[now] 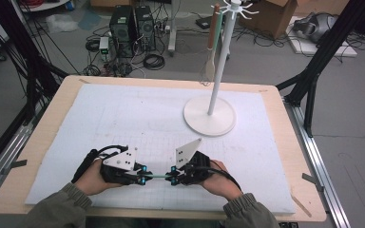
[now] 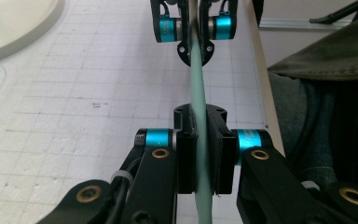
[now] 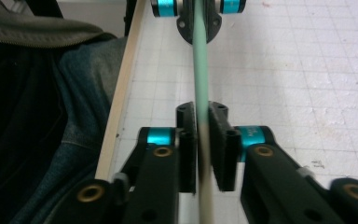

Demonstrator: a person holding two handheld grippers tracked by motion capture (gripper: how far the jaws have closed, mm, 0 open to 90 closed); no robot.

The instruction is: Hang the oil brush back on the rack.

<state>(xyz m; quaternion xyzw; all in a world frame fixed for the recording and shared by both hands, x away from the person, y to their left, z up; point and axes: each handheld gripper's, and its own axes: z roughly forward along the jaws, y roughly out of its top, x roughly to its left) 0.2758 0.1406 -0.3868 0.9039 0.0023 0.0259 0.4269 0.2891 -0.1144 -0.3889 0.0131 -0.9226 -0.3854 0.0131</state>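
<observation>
Both the left gripper (image 1: 140, 179) and right gripper (image 1: 173, 180) are clamping their jaws on one thin green utensil handle (image 1: 157, 176) near the table's (image 1: 275, 102) near edge — pulling unevenly risks it slipping.

Place: a lab or test room, not a home.
Floor: grey, with many black cables (image 1: 123, 45) lying loose.
Computers: two black towers (image 1: 133, 28) stand on the floor behind the counter (image 1: 47, 137).
Frame: black metal bars (image 1: 323, 52) stand at both sides, and metal rails (image 1: 321, 166) run along the counter.
Counter top: a white sheet (image 1: 123, 118) with a grid of small squares.
Boxes: brown cardboard boxes (image 1: 275, 14) sit at the back.
Tools: the person holds a gripper (image 1: 140, 179) with wires in each hand, and each one has a camera.
</observation>
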